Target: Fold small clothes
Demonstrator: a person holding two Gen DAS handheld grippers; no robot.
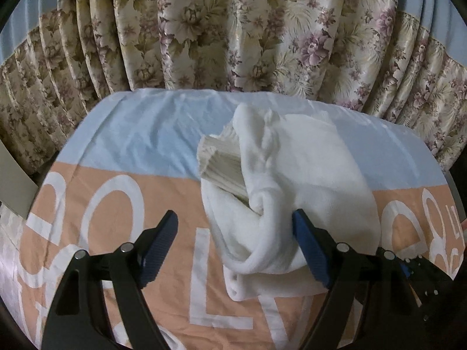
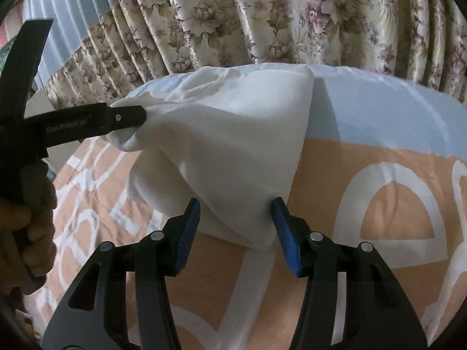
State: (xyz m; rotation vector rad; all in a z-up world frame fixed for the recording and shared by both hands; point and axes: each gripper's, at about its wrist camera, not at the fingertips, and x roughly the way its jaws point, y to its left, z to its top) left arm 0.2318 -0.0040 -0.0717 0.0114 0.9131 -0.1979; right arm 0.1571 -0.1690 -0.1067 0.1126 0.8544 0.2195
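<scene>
A small white garment [image 1: 292, 180] lies bunched on the orange and pale blue cloth [image 1: 116, 204], with a ribbed cuff [image 1: 219, 163] showing at its left. My left gripper [image 1: 235, 221] is open, its jaws wide; the garment's rolled near edge sits between them, against the right finger [image 1: 306, 239]. In the right wrist view the same garment [image 2: 233, 134] is lifted at its left end, where the left gripper's fingers [image 2: 128, 118] touch it. My right gripper [image 2: 236, 213] is open, with the garment's near corner between its jaws.
A floral curtain [image 1: 233, 29] hangs close behind the surface. The cloth [image 2: 379, 204] bears large white letters. A person's hand [image 2: 26, 218] holds the left gripper's handle at the left of the right wrist view.
</scene>
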